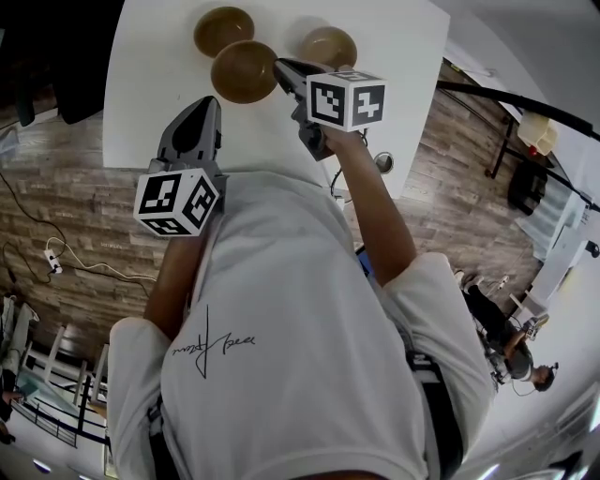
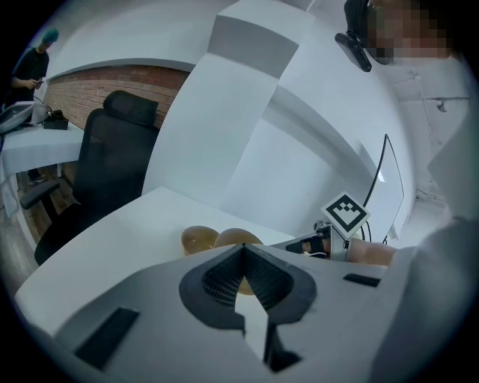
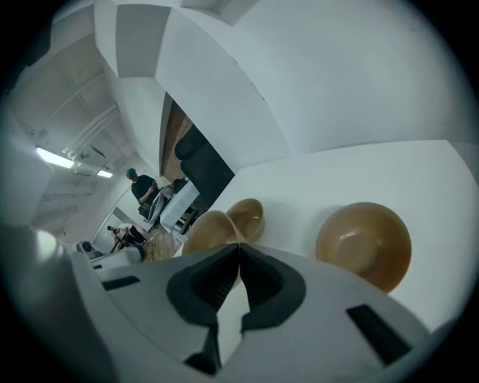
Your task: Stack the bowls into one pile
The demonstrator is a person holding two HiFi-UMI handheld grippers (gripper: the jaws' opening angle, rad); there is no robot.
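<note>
Three brown bowls are on the white table [image 1: 150, 84]. One bowl [image 1: 223, 28] sits at the far left, another [image 1: 327, 45] to the right. My right gripper [image 1: 279, 67] is shut on the rim of the middle bowl [image 1: 244, 71], which shows tilted just behind the closed jaws [image 3: 208, 232]. The right gripper view also has the left bowl [image 3: 248, 215] and the right bowl [image 3: 364, 244], both upright. My left gripper [image 1: 208, 103] hovers near the table's front edge, shut and holding nothing, well short of the bowls [image 2: 198, 238].
A black office chair [image 2: 112, 157] stands off the table's left side. Wood floor with cables [image 1: 56, 258] lies to the left, and a small round thing [image 1: 382, 162] sits at the table's near right edge. People stand far off in the room [image 3: 142, 187].
</note>
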